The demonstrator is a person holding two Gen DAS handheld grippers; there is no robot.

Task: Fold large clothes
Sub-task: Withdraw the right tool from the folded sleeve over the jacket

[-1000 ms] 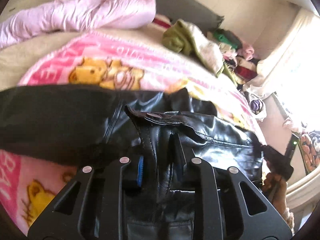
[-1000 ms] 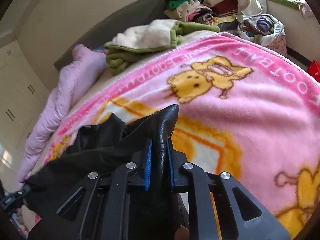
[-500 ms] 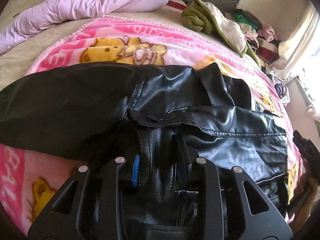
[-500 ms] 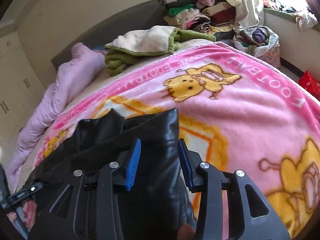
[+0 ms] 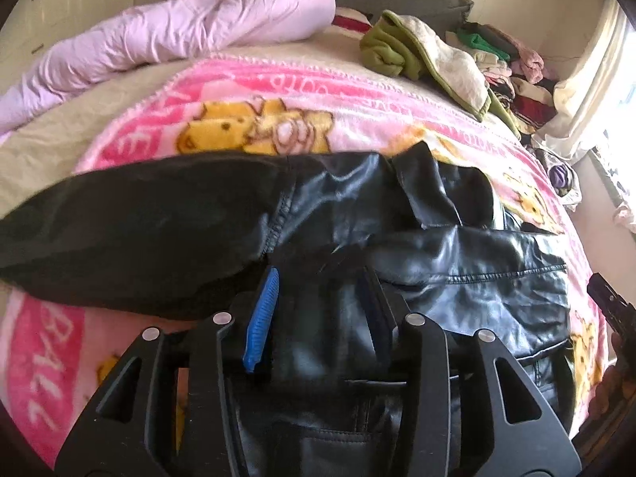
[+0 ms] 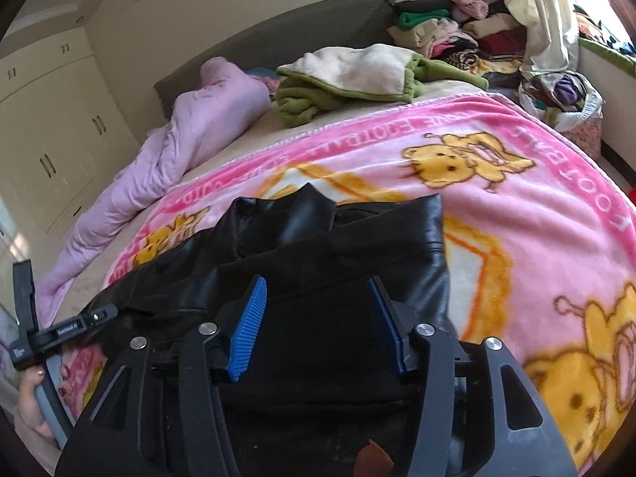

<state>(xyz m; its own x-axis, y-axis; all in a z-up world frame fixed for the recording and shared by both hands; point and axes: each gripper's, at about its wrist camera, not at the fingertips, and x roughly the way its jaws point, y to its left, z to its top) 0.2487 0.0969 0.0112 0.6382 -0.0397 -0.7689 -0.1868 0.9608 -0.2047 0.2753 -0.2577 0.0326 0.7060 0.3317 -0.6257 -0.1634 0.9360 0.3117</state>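
Note:
A black leather jacket (image 5: 457,254) lies on the pink cartoon blanket (image 5: 246,91), one sleeve stretched to the left. My left gripper (image 5: 318,274) is open just above the jacket's folded middle, its jaws apart with leather below them. In the right wrist view the jacket (image 6: 338,246) lies flat with a folded edge on the right. My right gripper (image 6: 316,290) is open over it, holding nothing. The left gripper's handle (image 6: 47,330) shows at that view's left edge.
A lilac duvet (image 5: 179,35) lies at the far left of the bed. A green and cream fleece (image 5: 421,55) sits near the headboard. A pile of clothes (image 6: 457,35) and a bag (image 6: 564,95) stand beyond the bed. Cupboards (image 6: 51,127) line the left wall.
Both grippers were shut on the jacket a second ago. The right opened first, then the left, and the jacket now lies flat on the blanket. Both have drawn back slightly.

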